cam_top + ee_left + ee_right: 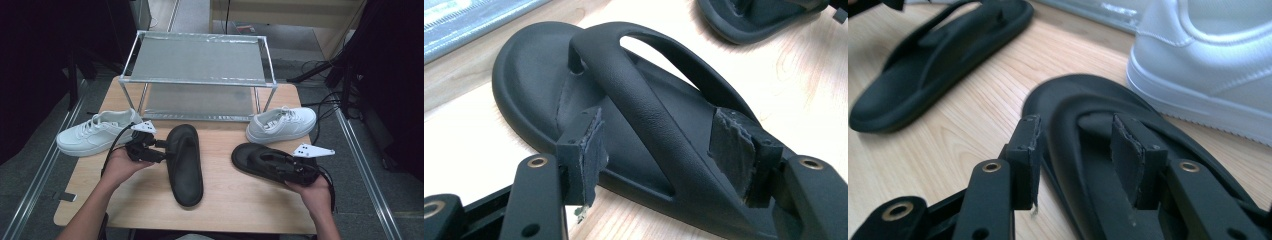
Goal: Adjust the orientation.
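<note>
You work a pair of black moulded rubber thong sandals on a pale wooden table (225, 200). The left gripper (162, 150) stands open astride the left sandal (185, 162), its pads (586, 150) flanking the strap without pressing; close squarely on that strap. The right gripper (280, 165), jaws open midway, straddles the outer rim of the right sandal (255, 160) at four o'clock; seat it deeper before closing. A white leather sneaker (281, 125) sits just beyond that sandal at two o'clock, crowding any lift. Its twin (95, 134) lies at nine o'clock; a two-tier metal shoe rack (200, 62) waits at twelve.
</note>
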A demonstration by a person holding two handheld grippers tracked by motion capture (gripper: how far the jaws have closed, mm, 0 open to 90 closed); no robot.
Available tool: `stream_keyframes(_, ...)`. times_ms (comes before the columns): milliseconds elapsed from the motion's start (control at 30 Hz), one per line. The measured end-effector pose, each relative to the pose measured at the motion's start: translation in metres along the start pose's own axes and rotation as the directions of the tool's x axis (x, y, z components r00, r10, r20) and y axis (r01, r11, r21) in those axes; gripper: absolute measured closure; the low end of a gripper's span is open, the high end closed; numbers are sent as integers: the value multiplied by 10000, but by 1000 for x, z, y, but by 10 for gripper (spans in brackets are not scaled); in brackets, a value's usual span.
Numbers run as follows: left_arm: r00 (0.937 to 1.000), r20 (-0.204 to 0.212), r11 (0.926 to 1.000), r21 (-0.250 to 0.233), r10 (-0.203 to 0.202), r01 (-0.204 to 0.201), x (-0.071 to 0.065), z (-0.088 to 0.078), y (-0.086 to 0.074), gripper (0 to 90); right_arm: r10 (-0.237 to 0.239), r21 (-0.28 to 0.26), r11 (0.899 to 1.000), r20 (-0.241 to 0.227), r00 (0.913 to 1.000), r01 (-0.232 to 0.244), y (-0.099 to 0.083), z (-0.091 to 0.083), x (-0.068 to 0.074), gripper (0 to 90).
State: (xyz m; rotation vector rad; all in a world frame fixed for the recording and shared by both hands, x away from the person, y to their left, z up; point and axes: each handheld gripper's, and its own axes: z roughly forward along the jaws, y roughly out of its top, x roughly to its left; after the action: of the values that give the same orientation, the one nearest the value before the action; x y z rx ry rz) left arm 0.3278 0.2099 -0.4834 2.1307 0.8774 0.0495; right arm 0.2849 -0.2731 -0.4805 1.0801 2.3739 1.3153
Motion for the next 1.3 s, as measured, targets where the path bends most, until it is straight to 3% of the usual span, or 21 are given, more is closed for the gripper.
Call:
stream_keyframes(133, 10000, -35, 10000, -89, 18, -18, 1, 0, 0, 391, 106, 181, 9998, -297, 9995, -101, -7, 7, -5, 581)
stream_keyframes(333, 9999, -32, 9999, -95, 96, -96, 2, 1, 1, 391, -174, 570, 9981, -722, 9972, 216, -15, 23, -9, 598)
stream_keyframes(500, 9999, -102, 9999, -144, 76, -78, 3, 1, 1, 390, -401, 902, 9947, -1078, 9934, 499, -18, 33, -10, 685)
stream_keyframes(767, 9999, -119, 9998, -180, 88, -90, 3, 1, 1, 390, -845, 1006, 9900, -1361, 9871, 986, -16, 37, -12, 782)
stream_keyframes(1300, 9998, -167, 9997, -241, 73, -77, 3, -1, 0, 389, -9, 812, 9967, -1034, 9946, 93, 6, 30, -1, 792)
